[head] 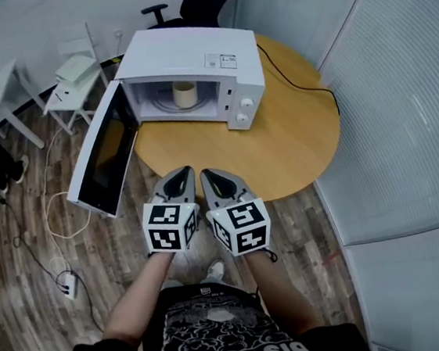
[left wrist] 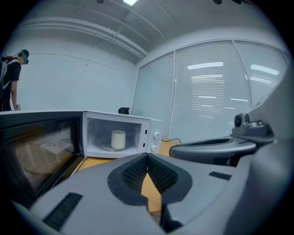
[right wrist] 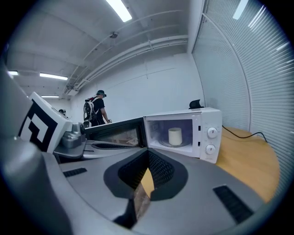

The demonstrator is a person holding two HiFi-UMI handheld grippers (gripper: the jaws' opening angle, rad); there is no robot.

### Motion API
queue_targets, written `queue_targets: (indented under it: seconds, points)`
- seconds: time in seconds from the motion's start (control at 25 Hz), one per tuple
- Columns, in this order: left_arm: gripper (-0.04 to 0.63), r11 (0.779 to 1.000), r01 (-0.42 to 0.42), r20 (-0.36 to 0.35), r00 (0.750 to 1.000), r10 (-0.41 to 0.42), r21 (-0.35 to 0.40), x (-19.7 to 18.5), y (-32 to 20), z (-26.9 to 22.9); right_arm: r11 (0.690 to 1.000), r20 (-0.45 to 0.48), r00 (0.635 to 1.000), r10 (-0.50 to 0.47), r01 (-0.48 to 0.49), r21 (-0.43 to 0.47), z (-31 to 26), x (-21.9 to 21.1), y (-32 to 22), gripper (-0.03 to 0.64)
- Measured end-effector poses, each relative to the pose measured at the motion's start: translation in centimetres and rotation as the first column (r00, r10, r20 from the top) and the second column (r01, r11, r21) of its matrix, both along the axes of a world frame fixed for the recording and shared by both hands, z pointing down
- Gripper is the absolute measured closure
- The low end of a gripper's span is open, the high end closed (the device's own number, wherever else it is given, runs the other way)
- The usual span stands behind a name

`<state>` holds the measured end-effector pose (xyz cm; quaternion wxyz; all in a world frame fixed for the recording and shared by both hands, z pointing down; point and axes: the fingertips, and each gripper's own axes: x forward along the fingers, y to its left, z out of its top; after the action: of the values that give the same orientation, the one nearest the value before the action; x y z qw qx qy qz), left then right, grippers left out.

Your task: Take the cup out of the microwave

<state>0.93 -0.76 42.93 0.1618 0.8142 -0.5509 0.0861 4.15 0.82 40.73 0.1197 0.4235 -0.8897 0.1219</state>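
Note:
A cream cup (head: 185,94) stands upright on the turntable inside the white microwave (head: 190,56), whose door (head: 105,151) hangs open to the left. The left gripper view shows the cup (left wrist: 118,139) well ahead in the open cavity, and so does the right gripper view, with the cup (right wrist: 174,136) behind the door opening. My left gripper (head: 180,171) and right gripper (head: 211,173) are side by side at the near edge of the round wooden table (head: 295,146), well short of the microwave. Both are shut and hold nothing; their jaws meet at the tips (left wrist: 147,156) (right wrist: 147,153).
A black power cord (head: 296,83) runs across the table right of the microwave. White step stools (head: 75,81) and a black office chair (head: 200,4) stand behind it. Cables and a power strip (head: 68,284) lie on the floor. Blinds (head: 401,111) close off the right. A person (right wrist: 94,110) stands far off.

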Motion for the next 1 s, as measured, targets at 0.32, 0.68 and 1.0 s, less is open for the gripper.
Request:
queue_targets:
  seconds: [0.32, 0.68, 1.0]
  points:
    - [0.586, 0.999, 0.040, 0.005, 0.999, -0.040, 0.007, 1.7, -2.2, 0.1, 0.999, 0.043, 0.998, -0.034, 0.035, -0.014, 0.2, 2.3, -2.2, 0.600]
    - [0.586, 0.998, 0.059, -0.008, 0.998, -0.059, 0.013, 1.9, -4.4, 0.5, 0.999, 0.052, 0.998, -0.045, 0.046, -0.008, 0.3, 2.5, -4.5, 0.600]
    - [0.585, 0.998, 0.048, -0.021, 0.999, -0.047, 0.031, 2.1, -8.1, 1.0, 0.999, 0.015, 0.999, -0.051, 0.051, -0.001, 0.7, 2.2, -8.0, 0.600]
